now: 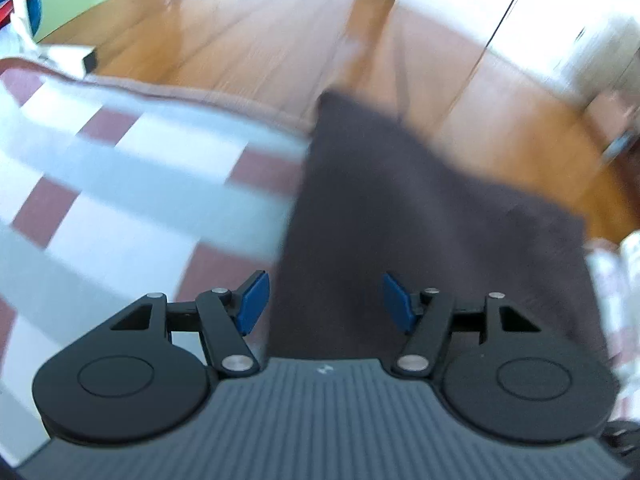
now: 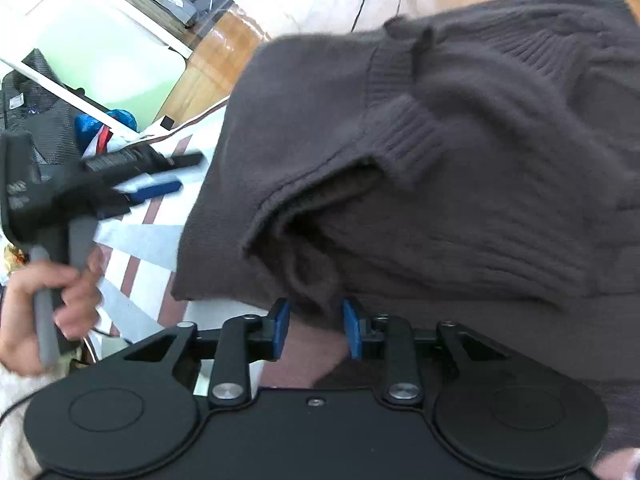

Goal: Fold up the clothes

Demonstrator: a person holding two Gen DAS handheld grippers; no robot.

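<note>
A dark grey knit sweater [image 1: 420, 220] lies bunched on a bed cover checked in white, pale blue and maroon [image 1: 120, 180]. My left gripper [image 1: 324, 292] hovers over the sweater's near edge, its blue pads [image 1: 253, 304] wide apart with nothing between them. In the right wrist view the sweater [image 2: 440, 140] shows a ribbed cuff and an open sleeve mouth. A loose fold hangs down to the tips of my right gripper [image 2: 316, 320]. Its pads [image 2: 280, 324] stand a little apart and do not press on the knit. A hand [image 2: 60, 300] holds the left gripper [image 2: 176, 174] over the cover [image 2: 136, 240].
Wooden floor [image 1: 240, 40] lies beyond the cover's brown hem. A white frame with a pale green panel [image 2: 112, 52], a blue bag [image 2: 86, 128] and a dark mesh bag [image 2: 40, 120] sit at the left. Pale patterned fabric [image 1: 616, 280] lies right of the sweater.
</note>
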